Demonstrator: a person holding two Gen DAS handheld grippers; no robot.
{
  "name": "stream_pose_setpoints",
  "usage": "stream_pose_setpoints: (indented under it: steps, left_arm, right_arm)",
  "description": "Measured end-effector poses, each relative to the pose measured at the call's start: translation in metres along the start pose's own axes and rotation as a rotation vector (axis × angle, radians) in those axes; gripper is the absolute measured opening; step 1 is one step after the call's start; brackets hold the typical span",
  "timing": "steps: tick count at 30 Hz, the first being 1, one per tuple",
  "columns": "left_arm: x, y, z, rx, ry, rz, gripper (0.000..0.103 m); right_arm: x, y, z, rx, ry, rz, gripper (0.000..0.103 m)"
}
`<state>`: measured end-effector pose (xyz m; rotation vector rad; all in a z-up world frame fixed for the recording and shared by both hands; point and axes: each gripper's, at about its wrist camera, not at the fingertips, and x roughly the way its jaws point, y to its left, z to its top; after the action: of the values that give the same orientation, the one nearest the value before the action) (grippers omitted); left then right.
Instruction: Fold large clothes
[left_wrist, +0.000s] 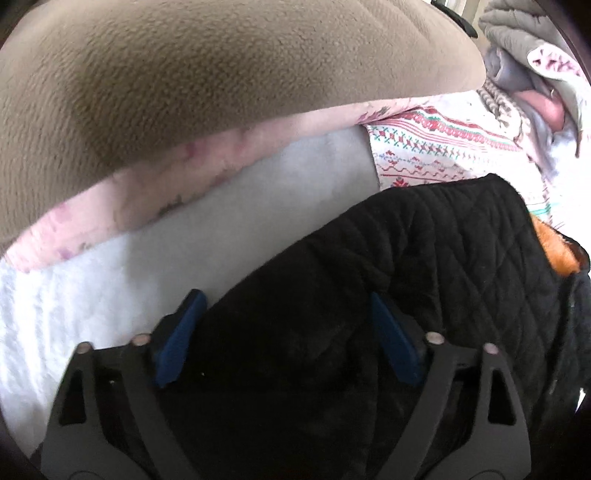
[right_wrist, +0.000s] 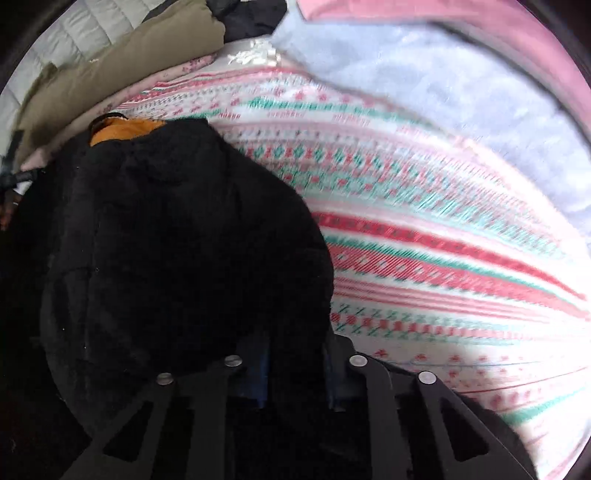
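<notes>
Black quilted jacket (left_wrist: 443, 266) lies bunched at the near side of a bed, with an orange lining (left_wrist: 554, 251) showing at its collar end. In the left wrist view it fills the near right part of the picture, resting partly on a pale grey-white sheet (left_wrist: 92, 295) and partly on a white blanket with red and green knit-style bands (left_wrist: 436, 147). In the right wrist view the same jacket is a dark heap at near left on that patterned blanket, which spreads away to the right, blurred.

The left gripper (left_wrist: 284, 314) has its blue-padded fingers (left_wrist: 184, 325) standing wide apart, black cloth lying between them; the pads do not visibly press on it. The right gripper (right_wrist: 295, 373) has its fingers drawn close together and buried in the black fabric at the jacket's near edge, pinching a fold of it, though the pads themselves are mostly hidden in the dark cloth.

Beyond the jacket in the left wrist view, a tan fleece blanket (left_wrist: 221, 74) bulges across the far side over a pink floral layer (left_wrist: 129, 199). At far right sits a heap of grey and pink clothes (left_wrist: 535, 74). In the right wrist view, a pale blue fleece (right_wrist: 461, 92) lies at far right, edged in pink.
</notes>
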<state>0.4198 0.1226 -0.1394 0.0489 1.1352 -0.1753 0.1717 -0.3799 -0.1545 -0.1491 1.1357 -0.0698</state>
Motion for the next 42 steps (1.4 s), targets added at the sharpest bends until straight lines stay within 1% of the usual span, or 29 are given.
stream_pose_setpoints:
  steps: [1,3,5,6,7,8,9,11,13,14,16,17,20,22,24,25,26,27,29,30,31,32,33,34,35,37,39,41,42]
  left_arm:
    - [-0.003,0.000,-0.001,-0.001,-0.004,0.002,0.077]
    - [-0.007,-0.003,-0.005,0.005,-0.014,0.000,0.062]
    - [-0.018,-0.008,-0.006,0.014,-0.041,0.027,0.033]
    - [-0.026,-0.009,-0.007,0.013,-0.070,0.022,0.028]
    - [-0.031,-0.007,-0.005,0.007,-0.093,0.010,0.027]
    - [-0.035,-0.005,-0.007,0.000,-0.113,0.007,0.027]
    - [-0.037,-0.003,-0.008,-0.003,-0.124,0.006,0.029]
    - [-0.034,0.004,-0.009,0.008,-0.128,0.009,0.040]
    - [-0.026,0.008,-0.004,0.012,-0.112,0.013,0.047]
    - [-0.019,0.008,-0.001,0.012,-0.098,0.012,0.052]
    - [-0.008,0.012,0.003,-0.005,-0.064,0.003,0.062]
    - [-0.004,0.015,0.005,-0.019,-0.051,-0.007,0.064]
    - [0.002,0.018,0.008,-0.043,-0.049,-0.047,0.065]
    - [0.003,0.018,0.006,-0.040,-0.054,-0.058,0.065]
    - [0.004,0.017,0.005,-0.023,-0.063,-0.058,0.069]
    - [0.004,0.016,0.006,-0.009,-0.070,-0.038,0.079]
    - [0.005,0.014,0.009,0.007,-0.078,0.004,0.092]
    - [0.008,0.013,0.010,0.029,-0.083,0.034,0.095]
    - [0.010,0.014,0.010,0.049,-0.080,0.027,0.095]
    - [0.011,0.016,0.009,0.032,-0.076,0.014,0.092]
    - [0.009,0.016,0.008,0.013,-0.078,-0.025,0.076]
    - [0.005,0.015,0.006,0.002,-0.086,-0.077,0.051]
    - [0.001,0.012,0.002,-0.005,-0.091,-0.103,0.040]
    - [-0.004,0.007,-0.001,0.000,-0.103,-0.083,0.025]
    - [-0.012,0.000,-0.005,0.020,-0.131,-0.042,0.017]
    - [-0.033,-0.012,-0.013,0.031,-0.228,0.011,0.014]
    - [-0.066,-0.018,-0.018,0.011,-0.363,0.025,0.014]
    - [-0.092,-0.018,-0.015,-0.022,-0.444,0.026,0.014]
    - [-0.104,-0.019,-0.011,-0.028,-0.486,0.042,0.014]
  right_arm:
    - [-0.008,0.004,0.001,-0.025,-0.039,-0.070,0.019]
    - [-0.029,0.005,0.009,-0.057,-0.142,-0.214,0.018]
    - [-0.046,0.001,0.021,-0.059,-0.227,-0.313,0.018]
    - [-0.053,-0.001,0.031,-0.065,-0.272,-0.354,0.018]
    - [-0.053,-0.002,0.038,-0.065,-0.287,-0.376,0.018]
    - [-0.047,-0.005,0.047,-0.061,-0.282,-0.398,0.018]
    - [-0.035,-0.008,0.054,-0.054,-0.255,-0.412,0.019]
    - [-0.004,-0.009,0.063,-0.050,-0.200,-0.415,0.019]
    - [0.028,0.002,0.074,-0.042,-0.146,-0.412,0.019]
    - [0.039,0.002,0.072,-0.039,-0.129,-0.414,0.019]
    - [0.062,0.012,0.069,-0.053,-0.117,-0.433,0.019]
    - [0.069,0.016,0.067,-0.064,-0.115,-0.443,0.019]
    - [0.073,0.019,0.063,-0.074,-0.117,-0.453,0.020]
    - [0.072,0.017,0.064,-0.077,-0.111,-0.445,0.020]
    - [0.070,0.016,0.063,-0.083,-0.108,-0.440,0.021]
    - [0.072,0.018,0.070,-0.089,-0.107,-0.440,0.022]
    - [0.077,0.021,0.081,-0.095,-0.106,-0.441,0.022]
    - [0.076,0.023,0.083,-0.099,-0.104,-0.440,0.023]
    - [0.079,0.022,0.085,-0.097,-0.102,-0.437,0.023]
    - [0.079,0.024,0.086,-0.092,-0.103,-0.435,0.023]
    - [0.079,0.020,0.087,-0.087,-0.105,-0.434,0.023]
    - [0.079,0.019,0.087,-0.078,-0.112,-0.434,0.023]
    - [0.077,0.018,0.086,-0.070,-0.127,-0.438,0.023]
    - [0.075,0.018,0.084,-0.060,-0.147,-0.445,0.023]
    - [0.070,0.019,0.081,-0.047,-0.179,-0.458,0.023]
    - [0.057,0.023,0.075,-0.022,-0.248,-0.499,0.021]
    - [0.032,0.024,0.075,0.006,-0.346,-0.544,0.020]
    - [0.010,0.015,0.088,0.031,-0.401,-0.556,0.020]
    - [0.001,0.007,0.102,0.056,-0.405,-0.556,0.020]
